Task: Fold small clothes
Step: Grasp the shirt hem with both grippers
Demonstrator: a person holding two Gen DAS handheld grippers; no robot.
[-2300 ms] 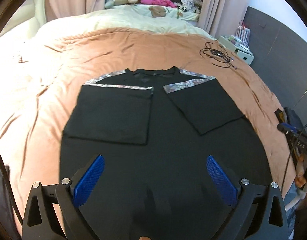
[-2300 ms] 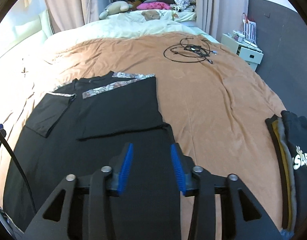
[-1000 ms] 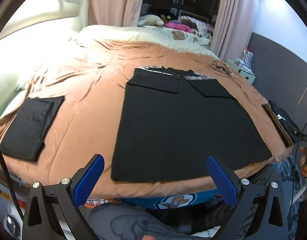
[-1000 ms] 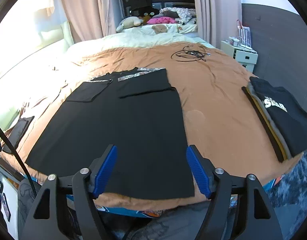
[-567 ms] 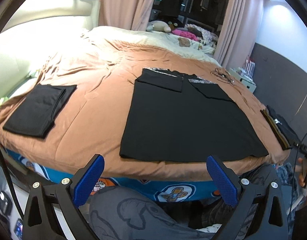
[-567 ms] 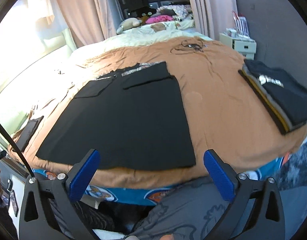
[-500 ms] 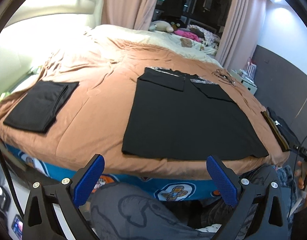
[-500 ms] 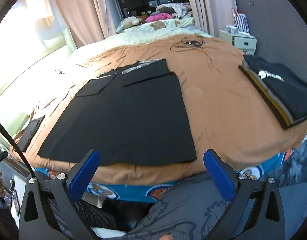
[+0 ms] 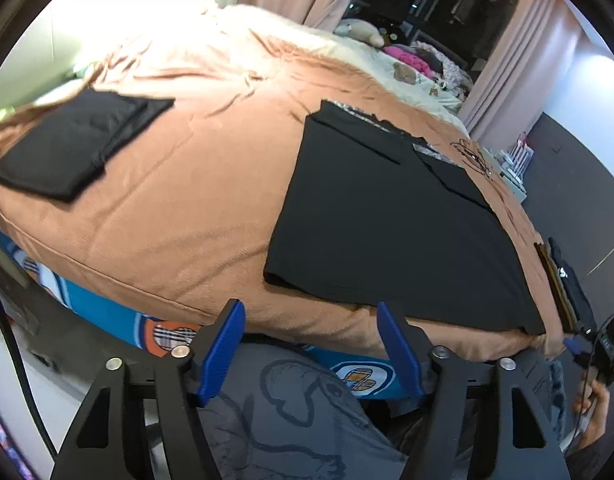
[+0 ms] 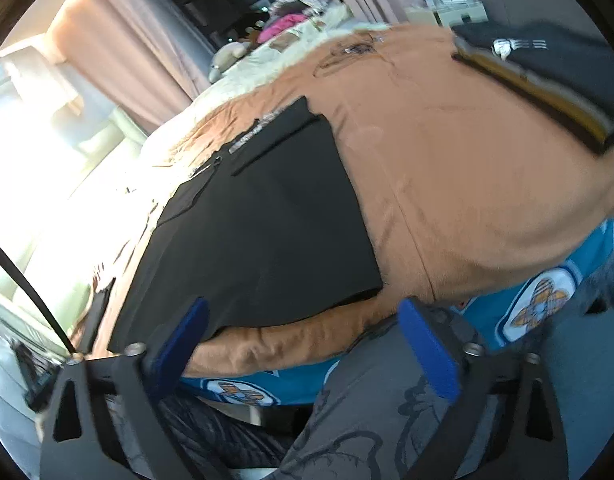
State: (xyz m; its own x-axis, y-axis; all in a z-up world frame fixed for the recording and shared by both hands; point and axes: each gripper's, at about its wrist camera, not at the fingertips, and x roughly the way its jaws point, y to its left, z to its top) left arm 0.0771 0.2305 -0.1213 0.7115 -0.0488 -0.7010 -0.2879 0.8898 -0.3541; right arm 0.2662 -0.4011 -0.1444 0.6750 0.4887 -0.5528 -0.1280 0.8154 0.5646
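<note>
The left claw (image 9: 311,346) has its blue ribbed pads (image 9: 223,346) set apart with nothing between them, hanging below the near edge of the bed over grey printed trousers (image 9: 291,408). Just ahead of it, the bed's side shows a teal sheet with round cartoon badges (image 9: 357,376); no lettering on them can be read. Beyond that lies the brown ribbed blanket (image 9: 179,216), softly creased. Ahead and slightly right of the left claw, a large black matte T-shirt (image 9: 391,220) lies flat on the blanket, both sleeves folded inward, with silvery patterned trim at the shoulders. Far to the left of the claw rests a folded black garment (image 9: 71,140), well apart from the shirt.

The right claw (image 10: 307,344) is also spread, blue pads wide, holding nothing, poised off the near edge of the bed. Directly ahead of it the same black T-shirt (image 10: 267,220) runs away along the blanket (image 10: 447,168). Far ahead to the right sits a stack of folded clothes (image 10: 547,76) with dark and mustard layers; the top one carries white print, too blurred to read. Beyond it, a loose black cable (image 10: 347,50) lies coiled on the blanket.
</note>
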